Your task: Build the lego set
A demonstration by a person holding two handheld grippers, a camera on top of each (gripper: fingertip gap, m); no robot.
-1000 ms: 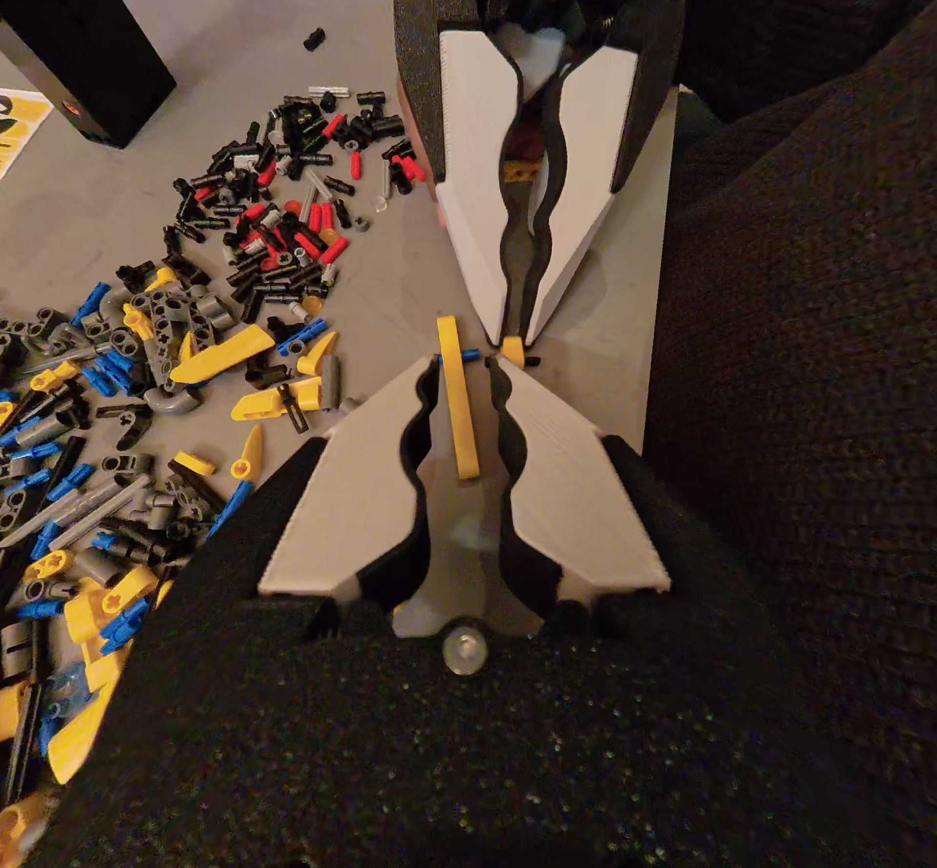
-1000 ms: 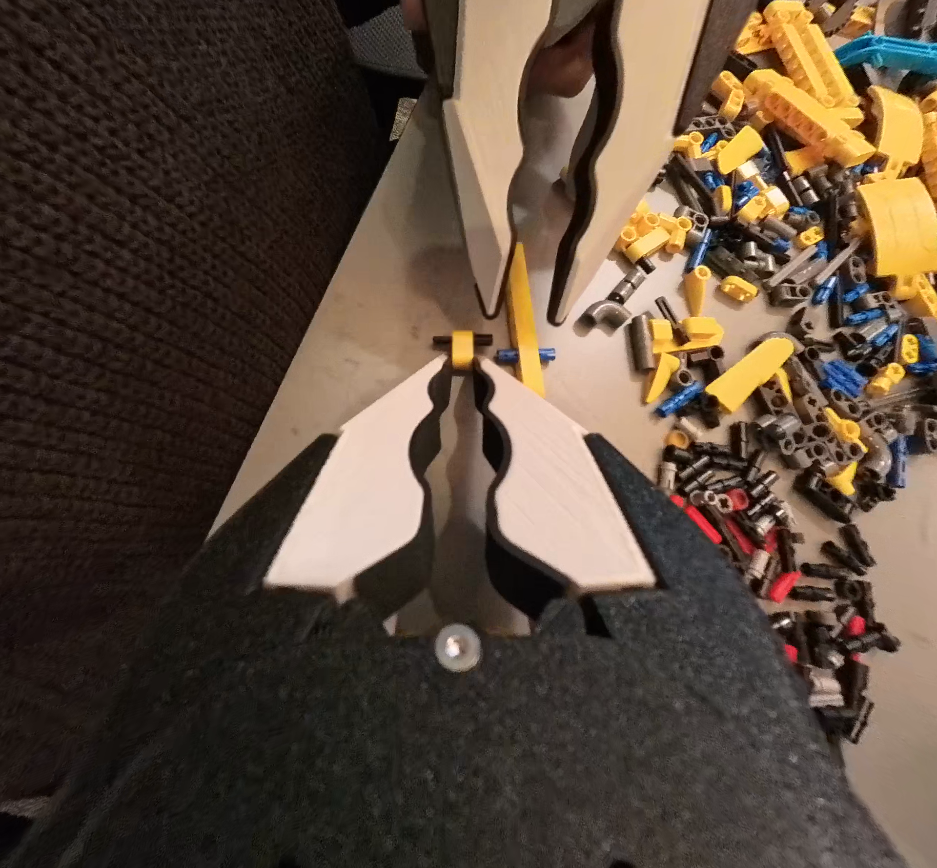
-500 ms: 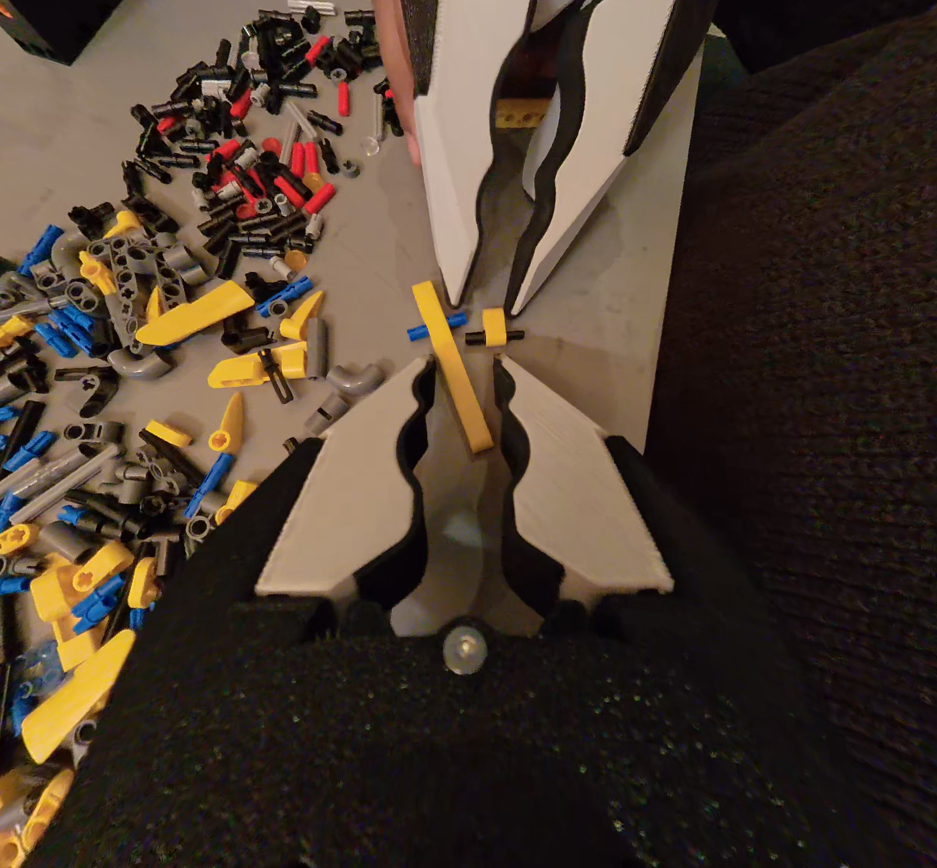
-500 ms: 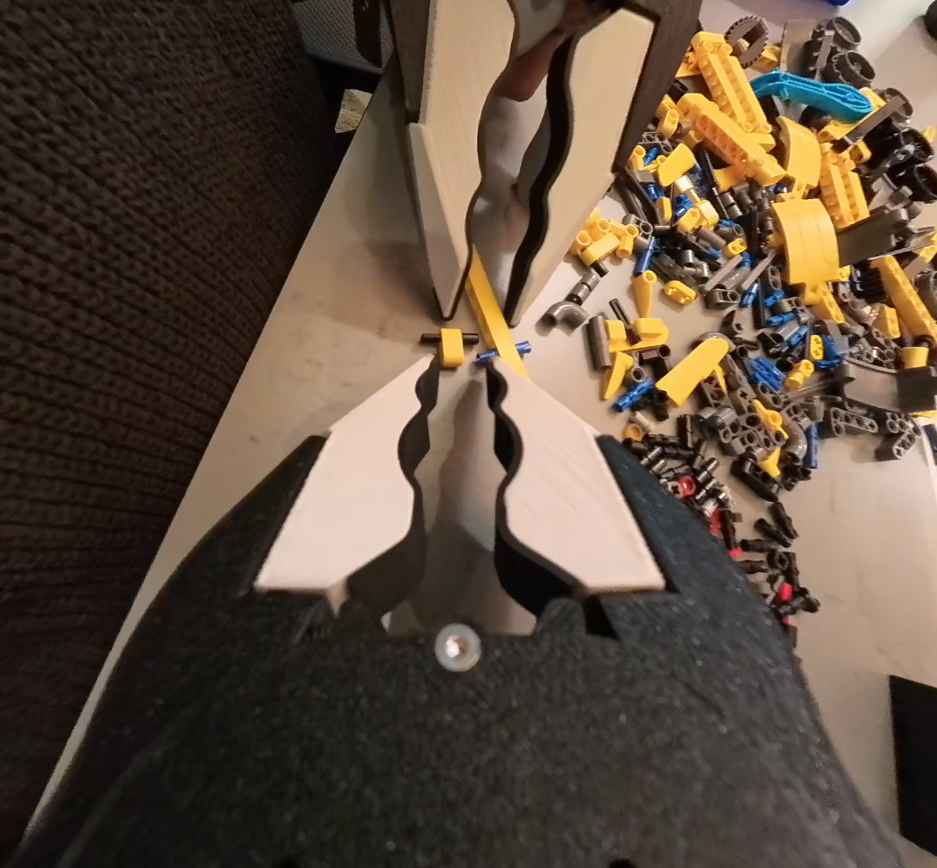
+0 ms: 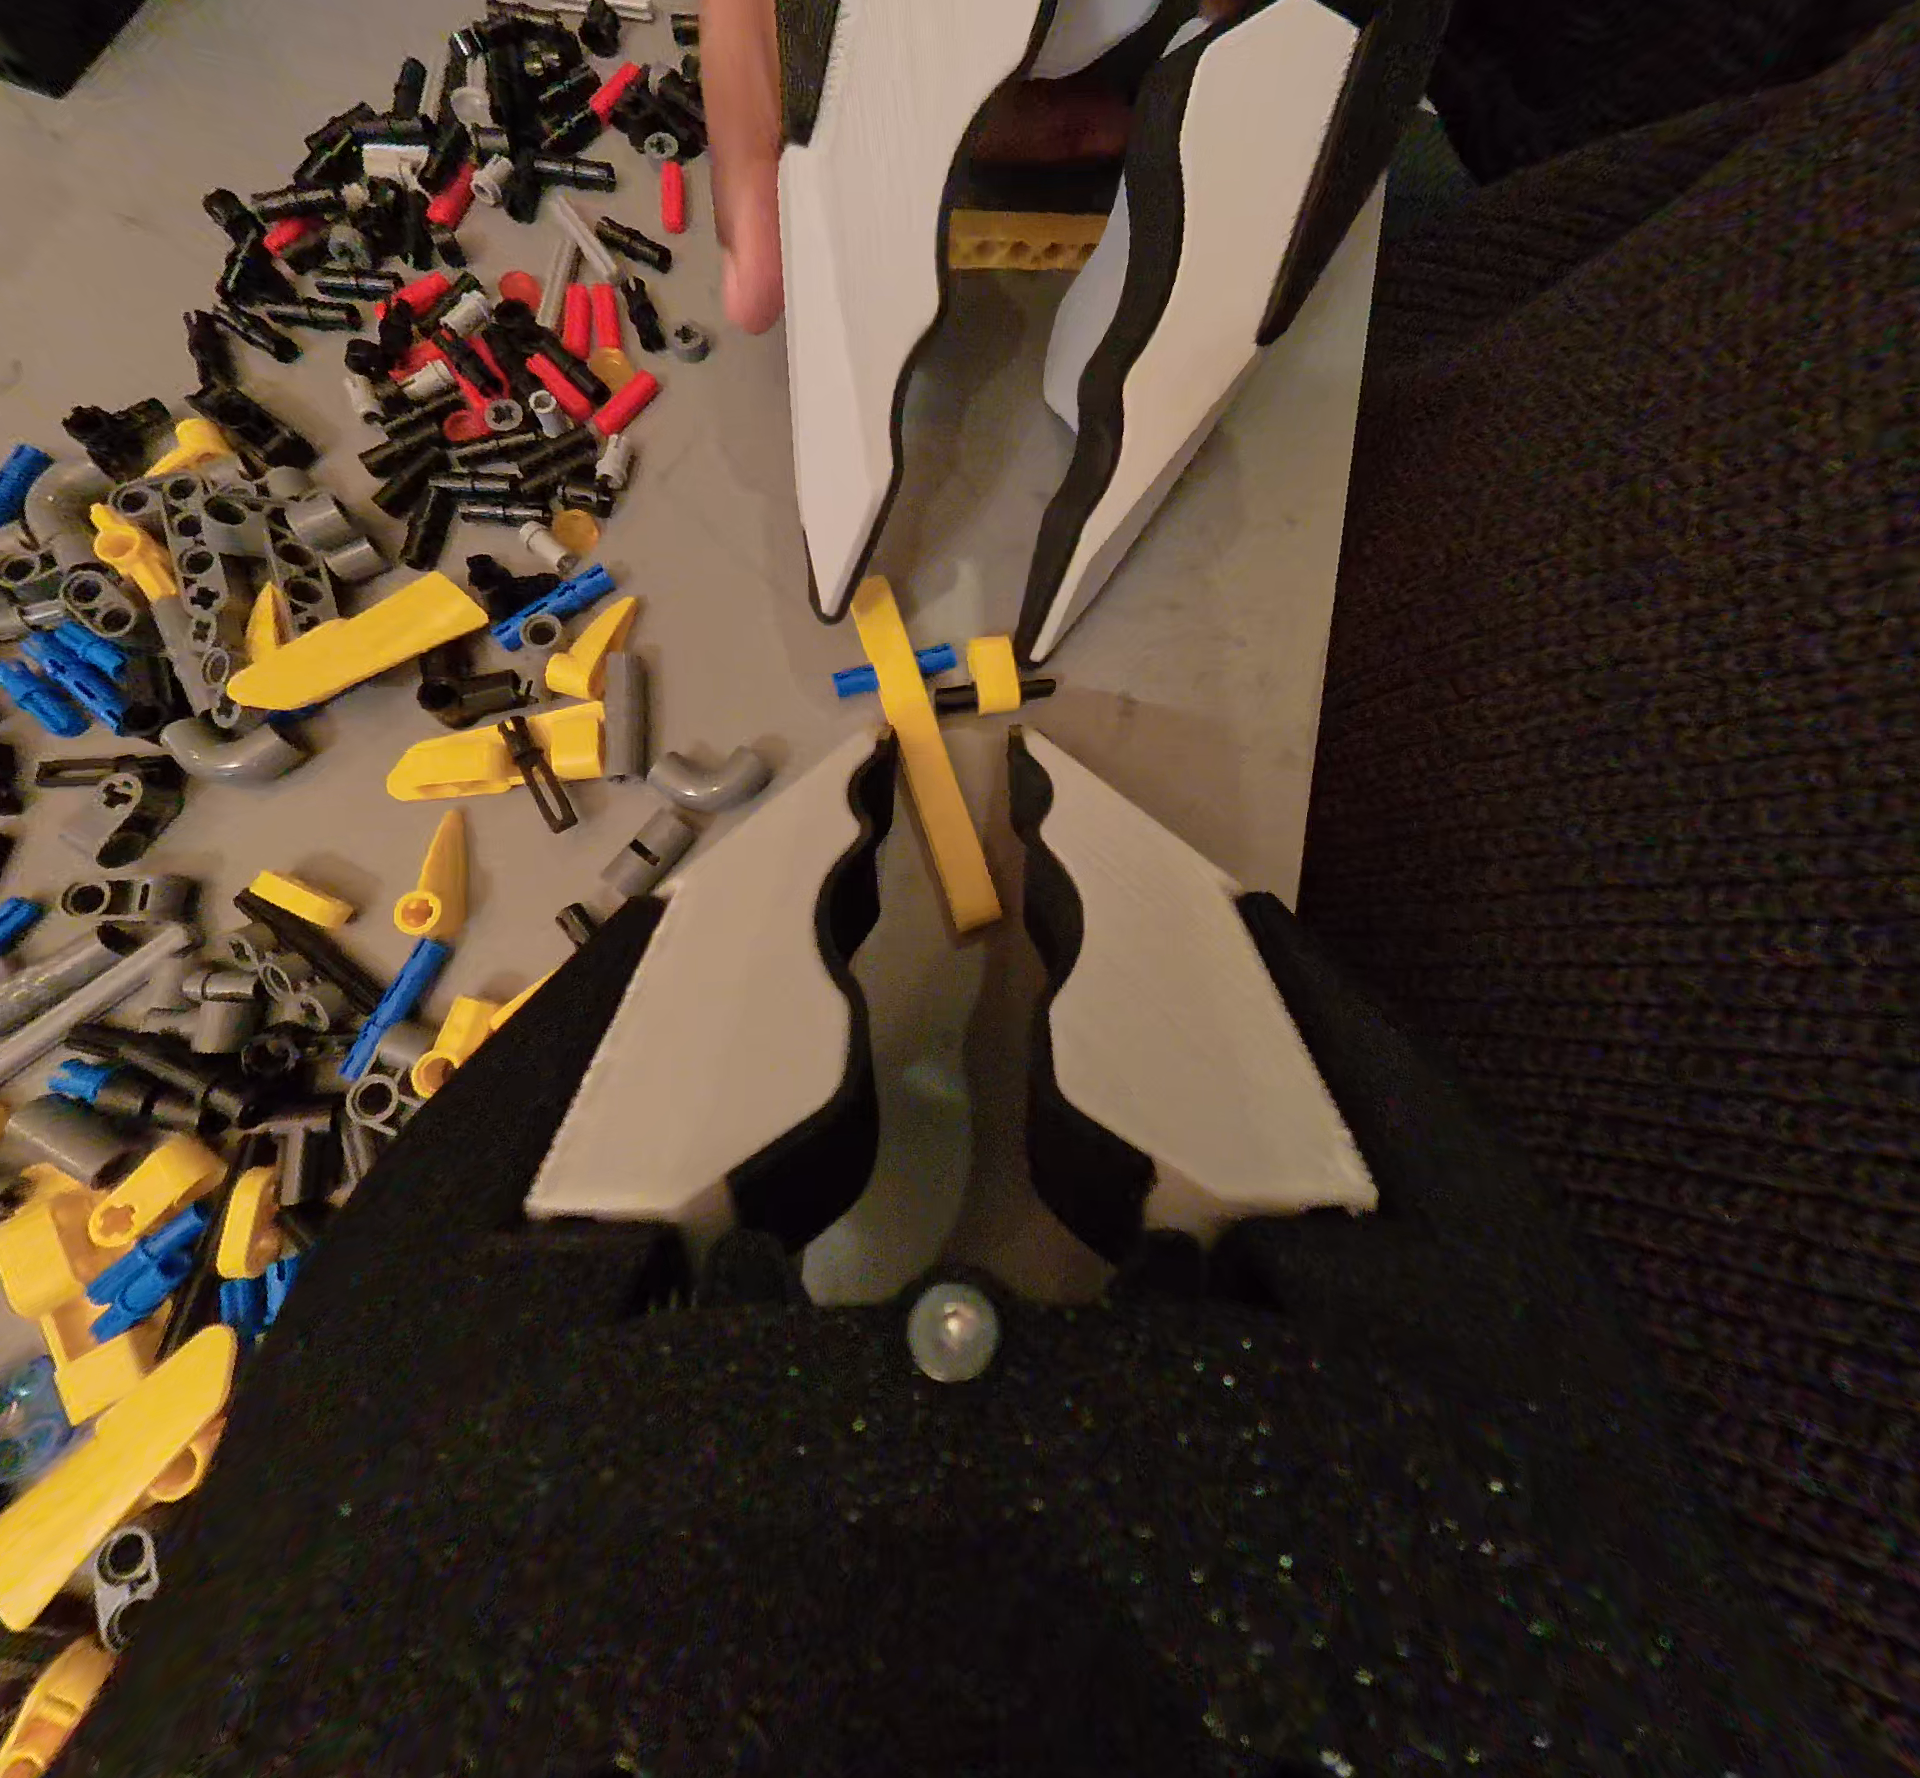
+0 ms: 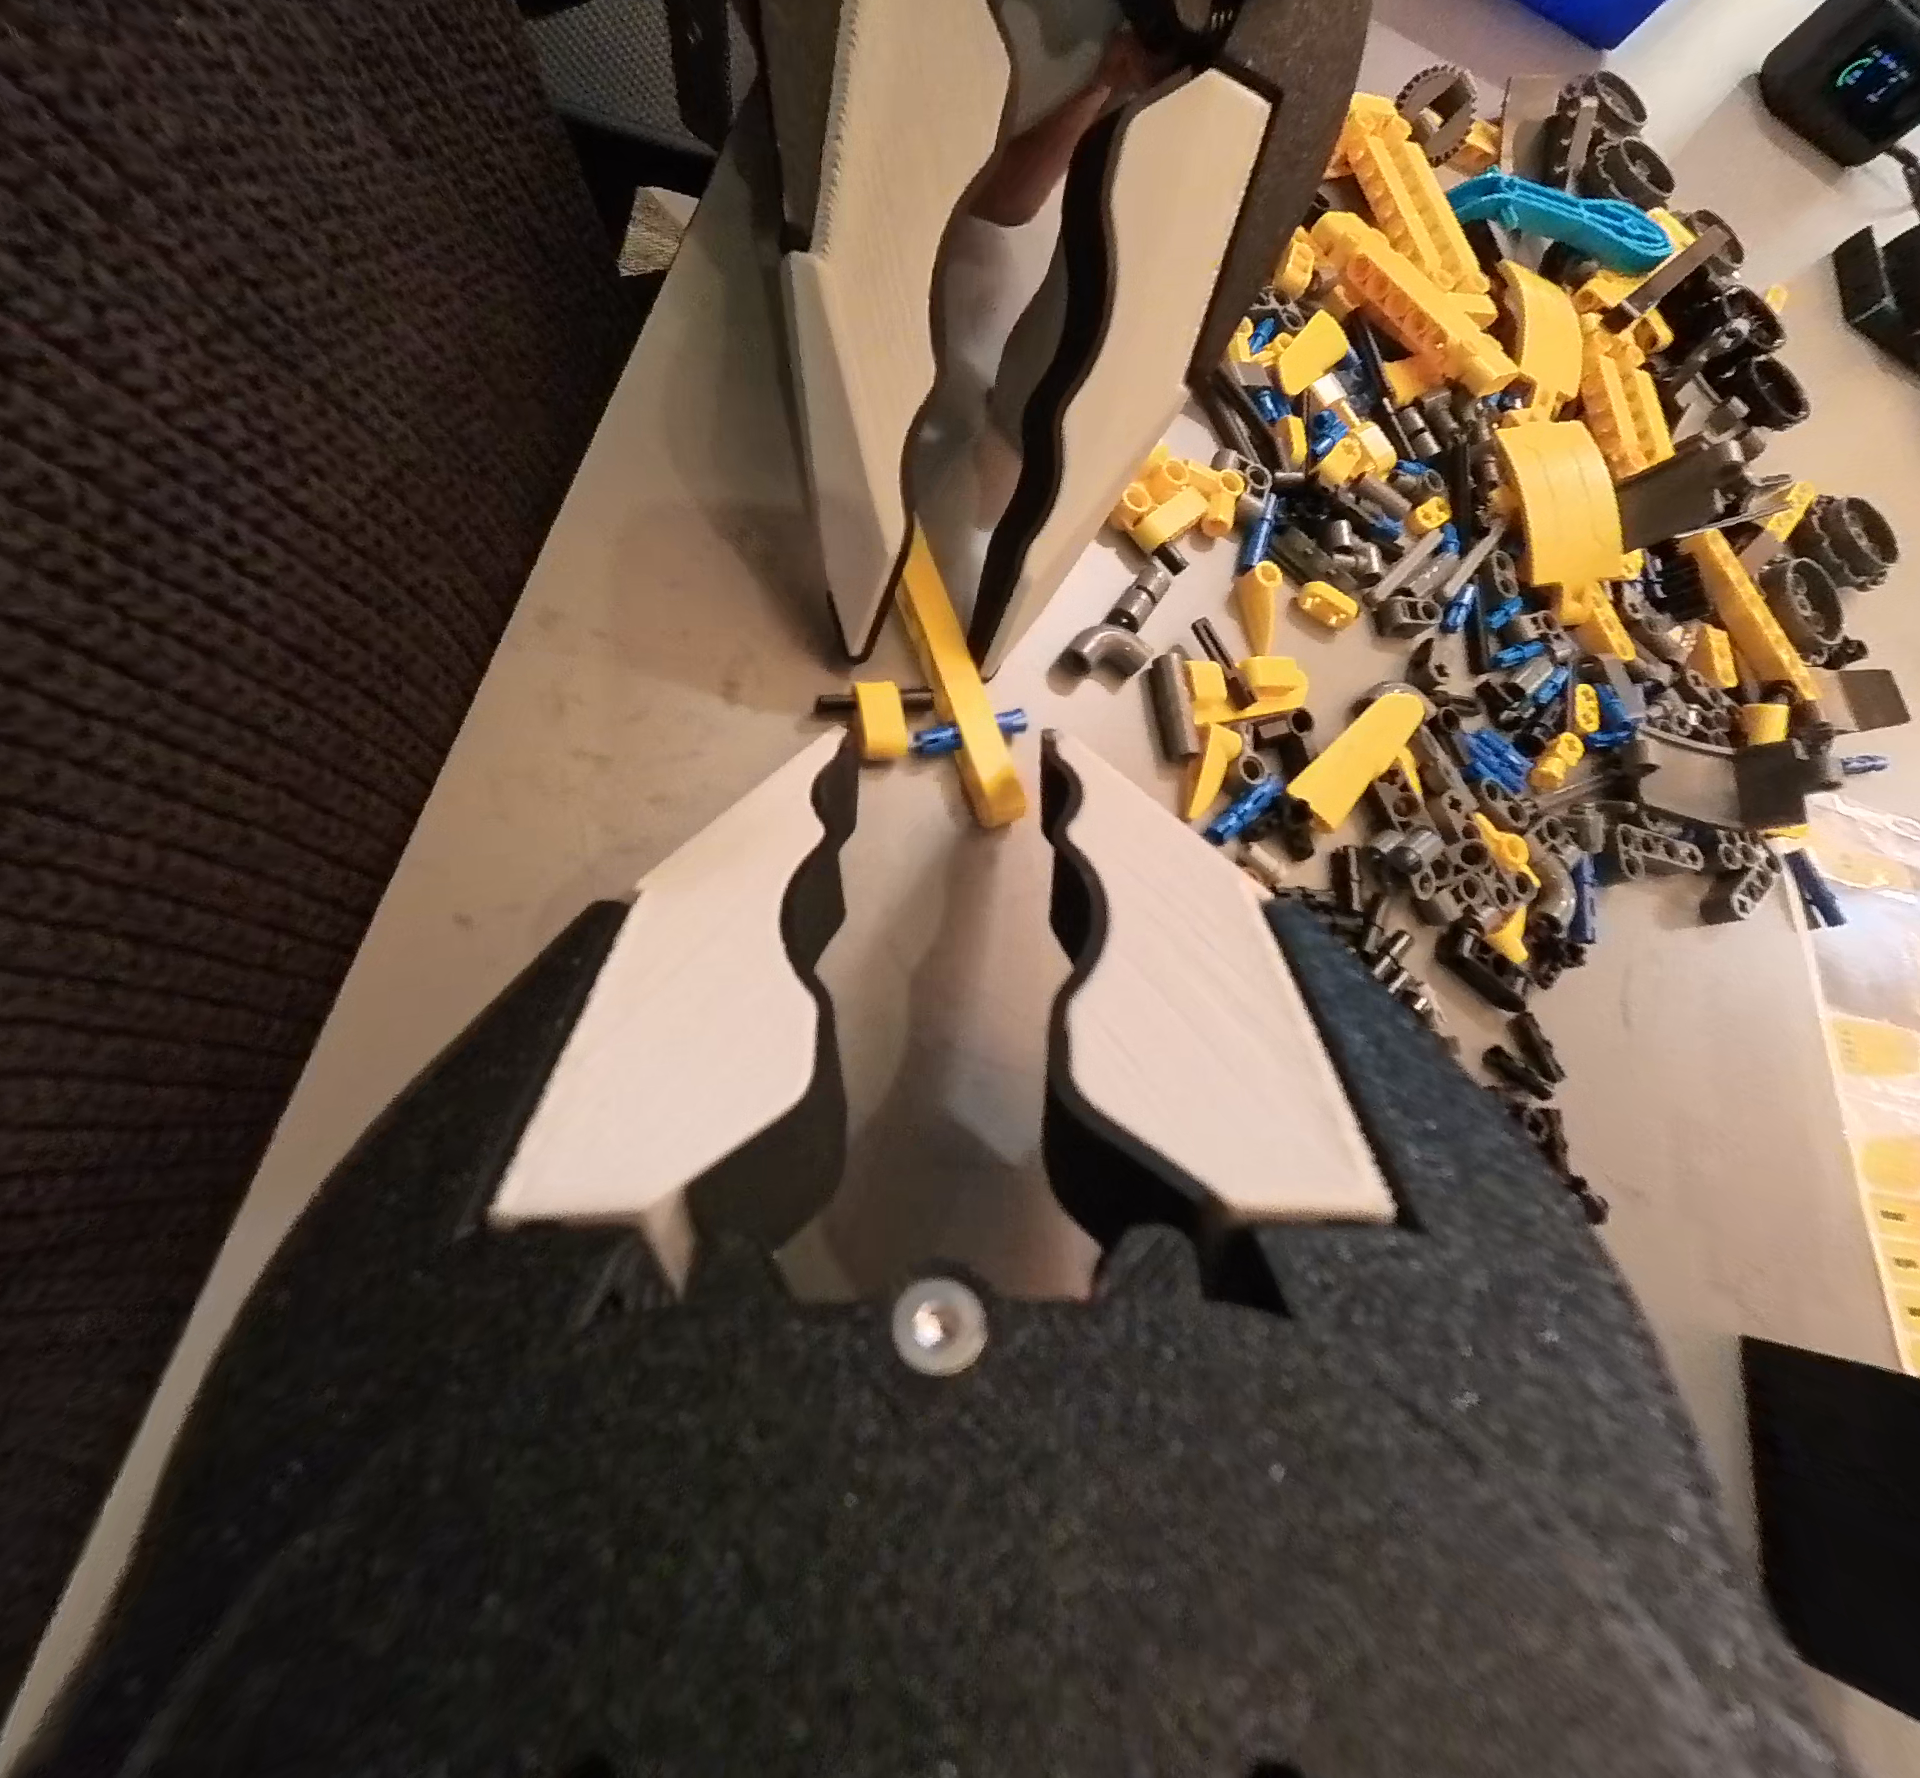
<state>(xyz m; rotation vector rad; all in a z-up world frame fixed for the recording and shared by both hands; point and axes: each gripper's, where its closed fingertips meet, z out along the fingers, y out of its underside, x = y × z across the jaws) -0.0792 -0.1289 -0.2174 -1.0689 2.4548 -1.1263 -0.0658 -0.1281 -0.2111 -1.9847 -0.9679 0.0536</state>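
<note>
Here left gripper (image 5: 948, 741), right gripper (image 6: 940, 741) parted, flanking yellow beam (image 5: 928, 772).

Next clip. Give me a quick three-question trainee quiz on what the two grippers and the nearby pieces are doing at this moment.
1. True or false: the right gripper is clamped shut on the small yellow connector.
2. What lies between the fingers of the left gripper? A) a red pin B) the long yellow beam C) a black wheel
3. Fill in: the short pin crossing the beam is ___ in colour.

Key: 1 false, it is open and the connector lies just ahead of one fingertip; 2 B; 3 blue.
</note>
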